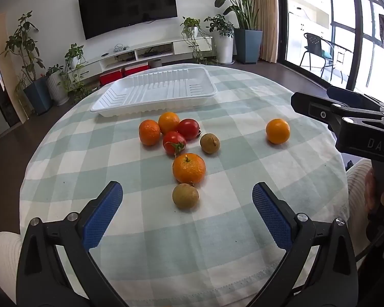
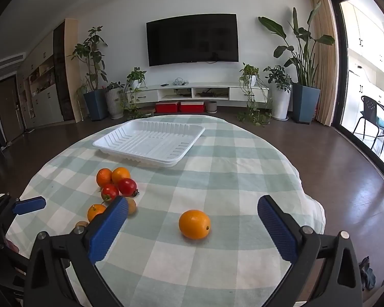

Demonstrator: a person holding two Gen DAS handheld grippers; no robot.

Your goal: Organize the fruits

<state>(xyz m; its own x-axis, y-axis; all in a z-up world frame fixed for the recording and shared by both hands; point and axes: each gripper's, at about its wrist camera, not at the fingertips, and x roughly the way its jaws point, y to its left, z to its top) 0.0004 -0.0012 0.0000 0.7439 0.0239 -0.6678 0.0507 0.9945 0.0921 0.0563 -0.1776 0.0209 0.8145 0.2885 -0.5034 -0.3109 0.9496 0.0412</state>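
Note:
A white plastic tray (image 1: 115, 103) (image 2: 110, 142) lies empty at the far side of the round table. In front of it sits a cluster of fruit: several oranges (image 1: 189, 168) (image 2: 120, 174), two red tomatoes (image 1: 173, 142) (image 2: 127, 186) and two brown longans (image 1: 185, 196) (image 2: 131, 206). One orange (image 1: 277, 131) (image 2: 194, 224) lies apart to the right. My left gripper (image 1: 187, 199) is open and empty, its jaws either side of the nearest longan. My right gripper (image 2: 192, 220) is open and empty, just short of the lone orange.
The table has a green-and-white checked cloth (image 1: 243, 102) (image 2: 230, 153). The right gripper's body (image 1: 345, 120) shows at the right edge of the left wrist view. A TV wall, potted plants and a glass door stand beyond the table.

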